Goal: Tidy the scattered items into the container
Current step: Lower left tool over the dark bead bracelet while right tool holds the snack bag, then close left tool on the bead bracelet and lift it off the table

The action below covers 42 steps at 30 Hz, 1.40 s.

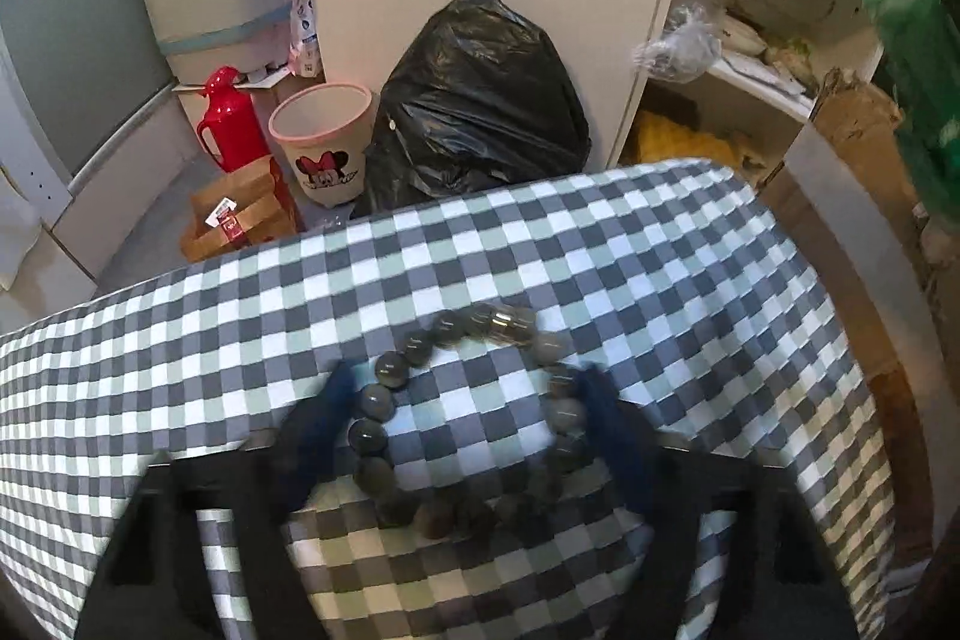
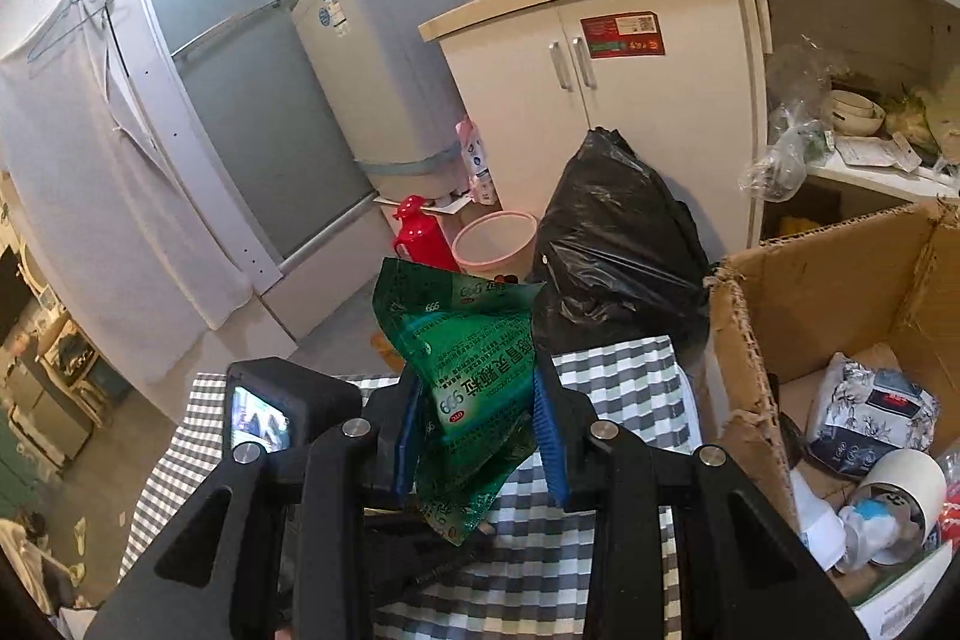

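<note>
The bead bracelet (image 1: 468, 424), a ring of smoky grey-brown translucent beads, lay flat on the checked table (image 1: 180, 340). The left tool (image 1: 468, 400) stood released, its blue fingers (image 1: 327, 424) flanking the bracelet. The right tool (image 2: 477, 436) was clenched on a crumpled green medicine sachet (image 2: 468, 370), left of the cardboard box (image 2: 840, 292).

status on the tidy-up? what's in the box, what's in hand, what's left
Done: the cardboard box already holds a patterned pouch and a white roll. In hand: the right gripper is shut on the green sachets, lifted beside the box but not in it. Left: the bead bracelet lies on the checked cloth; the left gripper straddles it, open, no grasp yet.
</note>
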### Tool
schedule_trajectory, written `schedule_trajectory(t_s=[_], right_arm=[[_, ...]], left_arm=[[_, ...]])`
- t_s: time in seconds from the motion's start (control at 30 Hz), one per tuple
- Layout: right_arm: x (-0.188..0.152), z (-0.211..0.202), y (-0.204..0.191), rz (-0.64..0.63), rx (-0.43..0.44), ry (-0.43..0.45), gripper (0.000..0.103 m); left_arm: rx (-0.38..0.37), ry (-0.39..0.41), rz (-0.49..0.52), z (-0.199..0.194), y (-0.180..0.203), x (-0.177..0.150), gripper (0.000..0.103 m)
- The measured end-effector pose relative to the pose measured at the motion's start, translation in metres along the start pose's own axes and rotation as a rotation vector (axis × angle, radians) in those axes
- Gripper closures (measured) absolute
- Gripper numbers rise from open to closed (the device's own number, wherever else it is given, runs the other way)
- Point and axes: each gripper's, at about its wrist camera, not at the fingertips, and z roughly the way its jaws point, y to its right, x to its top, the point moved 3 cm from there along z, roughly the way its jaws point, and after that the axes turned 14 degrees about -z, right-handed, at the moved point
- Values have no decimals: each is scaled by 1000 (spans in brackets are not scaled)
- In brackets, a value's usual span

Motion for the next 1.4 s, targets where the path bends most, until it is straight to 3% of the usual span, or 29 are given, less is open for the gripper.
schedule_trajectory(t_s=[0.07, 0.37, 0.4, 0.6, 0.77, 0.83, 0.87, 0.9, 0.97, 1.03, 1.17, 1.23, 1.27, 1.3, 1.37, 1.4], right_arm=[[0, -1, 2, 4, 2, -1, 71], [-4, -11, 9, 17, 2, -7, 71], [-4, -14, 9, 17, 2, -4, 71], [-2, -31, 8, 10, 5, 15, 71], [-3, -45, 6, 1, 12, 21, 70], [-5, -51, 7, -3, 14, 19, 70], [-5, -53, 6, -7, 14, 19, 69], [-5, -56, 6, -13, 12, 19, 69], [-5, -59, 6, -22, 11, 19, 69], [-5, -61, 9, -25, 9, 19, 69], [-7, -59, 12, -16, 16, 11, 69], [-7, -60, 13, -18, 18, 12, 69], [-7, -61, 13, -22, 18, 12, 69], [-7, -62, 13, -25, 17, 13, 69], [-7, -62, 15, -21, 17, 13, 69], [-8, -62, 16, -17, 20, 14, 69]], left_arm=[[-15, -9, 4, -1, 0, 1, 78], [-51, 24, -5, -23, 5, -2, 83], [-55, 35, 1, -29, 7, -1, 103], [-69, 73, 12, -56, 14, 2, 103], [-71, 40, -5, -53, 14, -4, 103], [-41, 11, -22, -40, 13, -7, 97], [-25, 11, -19, -36, 13, -8, 84], [-1, 16, -18, -31, 12, -8, 57], [24, 42, -30, -27, 8, -8, 27], [38, 76, -44, -27, 5, -7, 26], [39, 0, -50, -4, 2, -8, 26], [44, 24, -52, 2, 0, -11, 26], [43, 29, -53, 2, 0, -12, 33], [37, 35, -56, 1, -1, -11, 60], [18, 20, -59, 0, 0, -10, 93], [-5, 0, -68, 1, -2, -9, 93]])
